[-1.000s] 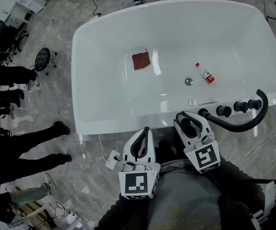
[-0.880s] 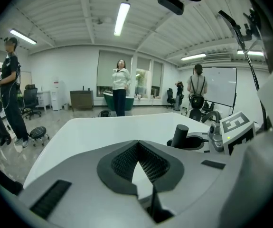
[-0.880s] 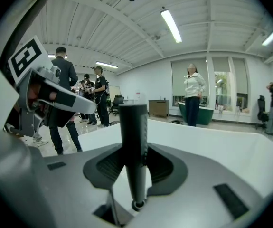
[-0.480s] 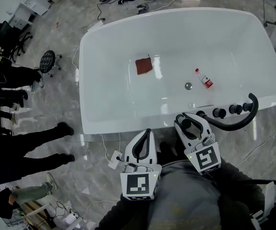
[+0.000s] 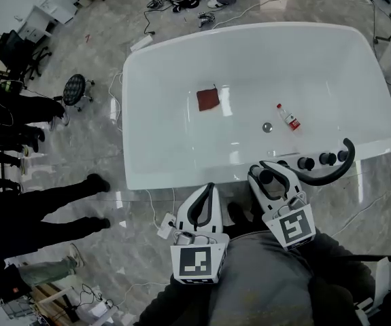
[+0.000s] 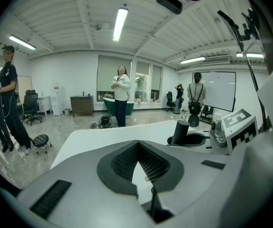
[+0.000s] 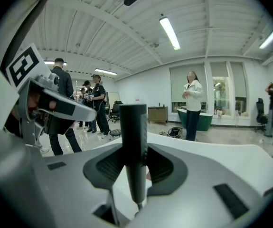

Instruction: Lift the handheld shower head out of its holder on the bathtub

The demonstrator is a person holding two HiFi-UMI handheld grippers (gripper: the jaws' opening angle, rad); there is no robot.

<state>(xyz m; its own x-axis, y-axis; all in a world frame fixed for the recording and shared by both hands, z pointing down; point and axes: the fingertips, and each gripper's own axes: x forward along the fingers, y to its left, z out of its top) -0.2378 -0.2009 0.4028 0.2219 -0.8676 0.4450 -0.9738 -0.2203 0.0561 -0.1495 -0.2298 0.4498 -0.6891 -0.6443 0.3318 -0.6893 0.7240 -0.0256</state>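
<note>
Grey marble floor [image 5: 100, 148] surrounds a white bathtub [image 5: 132, 128] at 12 o'clock of the person. Inside it lie a red cloth [image 5: 208, 100], a small bottle [image 5: 290, 118] and the drain [image 5: 267, 127]. The right claw [image 5: 271, 170] pinches the black shower head [image 7: 133, 141] upright by its handle, at the tub's near rim. Its hose [image 5: 331, 175] curves away toward 3 o'clock, past black knobs [image 5: 306, 163] just beside the claw. The left claw [image 5: 209, 186] is pressed together on nothing, at 9 o'clock of the right one. Onlookers' legs [image 5: 39, 209] and a stool [image 5: 75, 87] stand at 9 o'clock, and a power strip [image 5: 164, 226] lies near the left claw.
</note>
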